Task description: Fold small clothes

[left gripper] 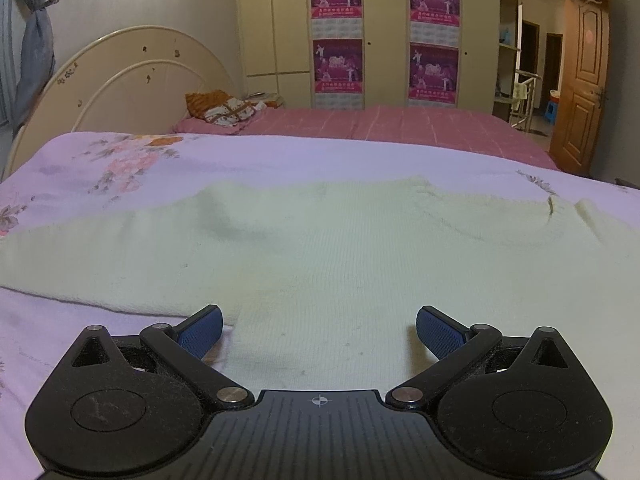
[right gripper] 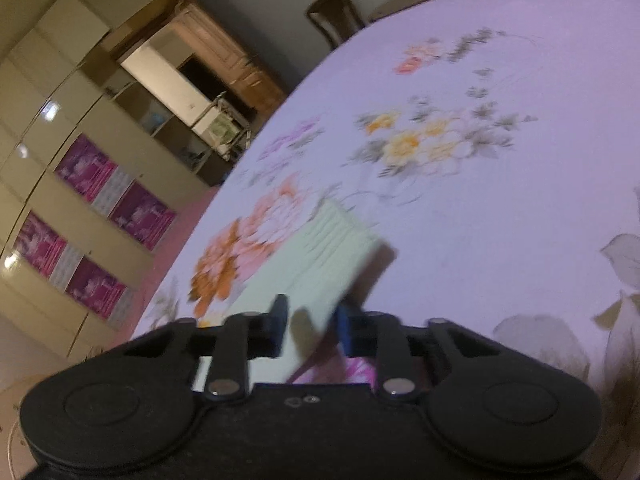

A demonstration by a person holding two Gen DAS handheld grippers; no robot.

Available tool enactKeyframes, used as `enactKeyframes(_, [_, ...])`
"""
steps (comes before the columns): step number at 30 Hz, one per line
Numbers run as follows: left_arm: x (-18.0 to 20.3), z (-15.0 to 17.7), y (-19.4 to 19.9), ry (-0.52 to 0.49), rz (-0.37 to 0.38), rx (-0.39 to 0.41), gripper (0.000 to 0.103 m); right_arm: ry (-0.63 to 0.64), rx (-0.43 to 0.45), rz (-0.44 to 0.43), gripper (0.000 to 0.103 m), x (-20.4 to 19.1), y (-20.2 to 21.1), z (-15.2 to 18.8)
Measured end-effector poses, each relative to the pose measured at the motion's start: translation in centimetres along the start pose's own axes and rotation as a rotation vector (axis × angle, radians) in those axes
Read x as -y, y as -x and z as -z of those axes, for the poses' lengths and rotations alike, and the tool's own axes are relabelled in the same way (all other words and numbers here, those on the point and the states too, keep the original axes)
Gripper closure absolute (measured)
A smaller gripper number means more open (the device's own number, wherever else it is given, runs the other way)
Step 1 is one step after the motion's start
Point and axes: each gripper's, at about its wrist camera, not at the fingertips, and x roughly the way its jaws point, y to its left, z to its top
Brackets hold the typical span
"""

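A pale green knitted sweater [left gripper: 320,248] lies spread flat on the lilac floral bedsheet [left gripper: 120,160]. My left gripper [left gripper: 319,330] is open, its blue pads either side of the sweater's near hem, low over the cloth. In the right wrist view, my right gripper [right gripper: 310,326] is partly closed around the end of a pale green sleeve [right gripper: 320,256], which sticks out ahead between the blue pads and casts a shadow on the sheet [right gripper: 480,220]. That view is tilted and blurred.
A pink bedspread [left gripper: 400,128] with a bundle of clothes [left gripper: 224,110] lies beyond the sheet, by a cream headboard [left gripper: 132,76]. Cream wardrobes with purple posters [left gripper: 338,32] line the far wall. An open wooden door [left gripper: 580,80] is at right. A dark chair [right gripper: 336,12] stands past the bed.
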Motion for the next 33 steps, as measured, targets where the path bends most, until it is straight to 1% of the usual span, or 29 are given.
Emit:
enactKeyframes(2, [-0.5,0.0,0.1,0.013,0.002,-0.003,0.0,0.058,0.001,0.019,0.088,-0.6,0.0,0.1])
enactKeyframes(3, [-0.8,-0.1,0.2,0.017,0.0,-0.003,0.0,0.095,0.006,0.037,0.092,-1.0,0.0,0.2])
enactKeyframes(4, [-1.1,-0.1,0.3,0.02,-0.003,0.0,0.0,0.134,0.012,0.062,0.098,-1.5,0.0,0.3])
enactKeyframes(5, [-1.3,-0.1,0.5,0.022,-0.005,0.002,0.0,0.176,0.02,0.08,0.098,-2.2,0.0,0.4])
enactKeyframes(7, [-2.1,-0.2,0.8,0.031,-0.007,0.005,0.0,0.234,0.035,0.083,0.099,-3.6,0.3,0.8])
enactKeyframes(10, [-3.5,-0.1,1.3,0.049,0.004,0.0,0.0,0.306,0.042,0.057,0.099,-6.0,0.7,1.8])
enactKeyframes(15, [-5.8,0.4,1.9,0.087,0.046,-0.031,0.0,0.444,0.016,-0.033,0.099,-11.8,1.2,5.3])
enactKeyframes(18, [-7.0,1.0,2.4,0.095,0.055,-0.044,0.0,0.524,-0.03,-0.107,0.099,-15.4,1.3,8.6])
enactKeyframes(23, [-8.8,1.6,3.3,0.103,0.074,-0.061,0.0,0.655,-0.124,-0.236,0.099,-21.5,1.6,15.2])
enactKeyframes(28, [-10.7,2.0,4.3,0.093,0.07,-0.062,0.0,0.756,-0.204,-0.328,0.099,-25.9,2.7,21.2])
enactKeyframes(33, [-12.4,2.2,4.5,0.156,0.067,-0.068,0.0,0.834,-0.279,-0.39,0.099,-29.0,3.3,26.6])
